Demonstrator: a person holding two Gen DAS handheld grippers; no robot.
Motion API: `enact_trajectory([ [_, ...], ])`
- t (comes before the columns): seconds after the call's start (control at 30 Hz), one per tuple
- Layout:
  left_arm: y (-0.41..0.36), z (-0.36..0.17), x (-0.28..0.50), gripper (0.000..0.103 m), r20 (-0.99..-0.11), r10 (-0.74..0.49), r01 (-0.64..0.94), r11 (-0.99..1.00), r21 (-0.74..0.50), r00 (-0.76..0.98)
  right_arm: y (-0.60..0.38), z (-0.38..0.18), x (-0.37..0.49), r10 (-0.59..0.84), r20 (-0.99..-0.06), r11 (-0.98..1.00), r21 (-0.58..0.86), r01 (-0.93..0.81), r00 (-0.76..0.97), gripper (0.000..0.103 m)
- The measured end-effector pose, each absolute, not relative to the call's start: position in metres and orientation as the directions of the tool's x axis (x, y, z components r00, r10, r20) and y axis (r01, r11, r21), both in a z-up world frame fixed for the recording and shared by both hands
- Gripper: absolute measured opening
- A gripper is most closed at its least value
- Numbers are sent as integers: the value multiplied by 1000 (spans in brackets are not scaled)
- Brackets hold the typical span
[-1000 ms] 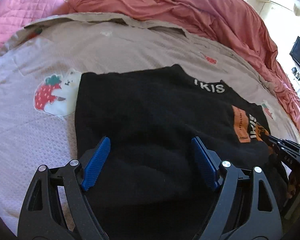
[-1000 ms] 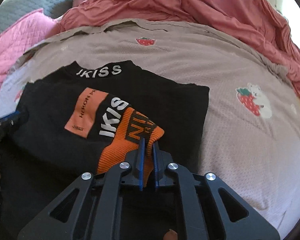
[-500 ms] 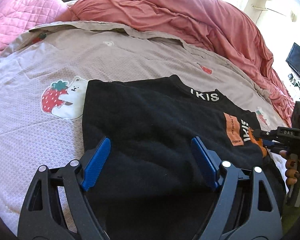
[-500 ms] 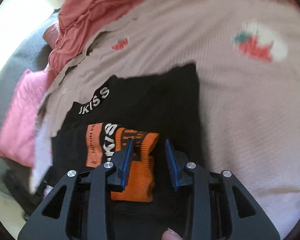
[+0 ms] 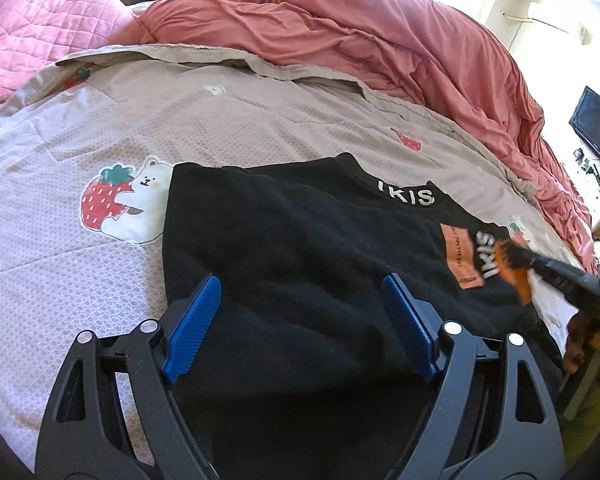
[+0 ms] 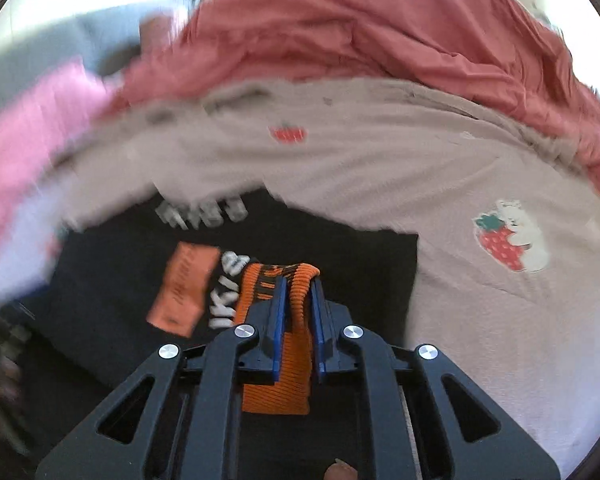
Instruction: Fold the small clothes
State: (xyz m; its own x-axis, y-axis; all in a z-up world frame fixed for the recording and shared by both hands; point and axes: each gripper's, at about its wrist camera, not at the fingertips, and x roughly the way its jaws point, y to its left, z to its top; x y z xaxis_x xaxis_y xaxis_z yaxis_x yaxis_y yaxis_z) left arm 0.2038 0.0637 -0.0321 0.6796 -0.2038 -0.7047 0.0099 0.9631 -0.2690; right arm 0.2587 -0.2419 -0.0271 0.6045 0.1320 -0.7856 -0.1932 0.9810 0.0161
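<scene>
A small black sweater (image 5: 292, 240) with white lettering, an orange patch and an orange ribbed cuff lies on the bed. My left gripper (image 5: 300, 300) is open, its blue pads spread just above the sweater's black body. My right gripper (image 6: 298, 284) is shut on the orange cuff (image 6: 288, 332), pinching a ridge of it between the pads over the sweater (image 6: 364, 264). In the left wrist view the right gripper (image 5: 512, 258) shows at the sweater's right edge, blurred.
The beige bedsheet (image 5: 180, 120) with strawberry-bear prints (image 5: 120, 200) covers the bed. A rumpled red duvet (image 5: 360, 28) lies along the far side. A pink quilted pillow (image 5: 40, 32) is at far left. A dark screen (image 5: 596, 128) stands at right.
My right gripper opened half a second ago and has now shut on the orange cuff again. The left gripper has pulled back slightly and stays open.
</scene>
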Motion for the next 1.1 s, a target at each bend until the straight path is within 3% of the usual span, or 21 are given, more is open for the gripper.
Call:
enact_trajectory([
  [0.23, 64, -33, 205, 75, -714, -203, 10, 964, -265, 670, -253, -43, 265, 36, -813, 992, -41, -119, 582, 19],
  [0.4, 63, -27, 202, 75, -697, -195, 12, 966, -259, 690, -262, -25, 246, 93, -774, 993, 30, -110, 626, 23],
  [0.47, 60, -19, 198, 75, -677, -181, 25, 972, -233, 714, -259, -18, 235, 138, -756, 988, 63, -138, 640, 36],
  [0.57, 49, -10, 193, 75, -659, -157, 59, 984, -169, 736, -244, -13, 222, 197, -747, 976, 85, -203, 635, 39],
  [0.7, 31, -24, 199, 75, -724, -103, 94, 994, -54, 682, -218, -17, 216, 252, -757, 955, 94, -281, 603, 40],
  [0.93, 31, -38, 204, 75, -776, -122, 120, 991, -61, 619, -204, -41, 220, 194, -820, 961, 47, -274, 539, 53],
  [1.1, 31, -39, 203, 75, -775, -118, 121, 991, -55, 620, -212, -42, 221, 201, -818, 966, 74, -249, 539, 53],
])
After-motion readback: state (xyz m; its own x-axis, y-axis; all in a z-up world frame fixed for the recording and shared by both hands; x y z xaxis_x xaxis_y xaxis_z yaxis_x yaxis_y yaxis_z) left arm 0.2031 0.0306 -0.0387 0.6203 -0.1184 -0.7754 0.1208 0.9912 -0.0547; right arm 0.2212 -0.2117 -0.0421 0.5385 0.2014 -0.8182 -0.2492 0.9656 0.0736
